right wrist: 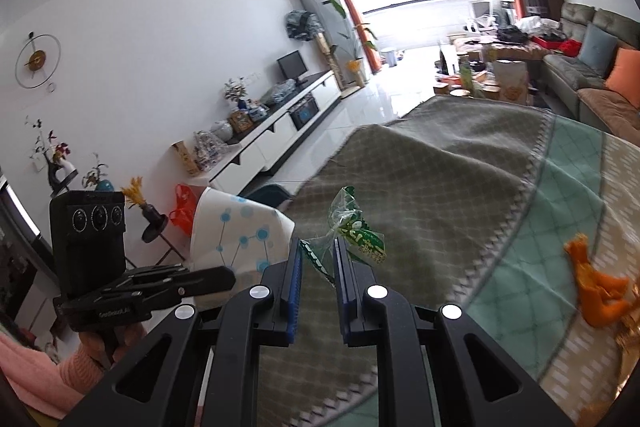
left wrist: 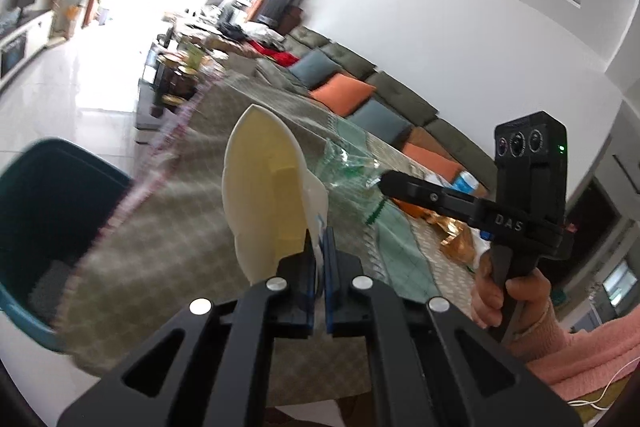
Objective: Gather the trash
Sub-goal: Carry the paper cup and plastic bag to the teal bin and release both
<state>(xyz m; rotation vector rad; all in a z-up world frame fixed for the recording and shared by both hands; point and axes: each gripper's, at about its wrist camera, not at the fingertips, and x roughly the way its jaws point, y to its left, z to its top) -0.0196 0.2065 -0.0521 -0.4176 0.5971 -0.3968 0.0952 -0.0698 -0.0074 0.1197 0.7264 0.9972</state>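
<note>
Left gripper (left wrist: 319,259) pinches a paper cup (left wrist: 272,195), right gripper (right wrist: 316,267) a clear wrapper (right wrist: 352,227), both over table's left edge nr the bin (left wrist: 52,219); orange peel (right wrist: 596,291) still on the table (right wrist: 440,187), so roughly midway.

The counter (right wrist: 420,179) wears a checked cloth in grey-green and mint. An orange peel (right wrist: 596,291) lies on the mint part.

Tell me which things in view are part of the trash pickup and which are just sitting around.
Job:
- paper cup, pinched in the left gripper
- clear green wrapper, between the right gripper fingers
- teal bin beside the table
- orange peel and gold wrapper, on the tablecloth

Lying about:
- sofa cushions
- TV cabinet
- wall clock
</note>
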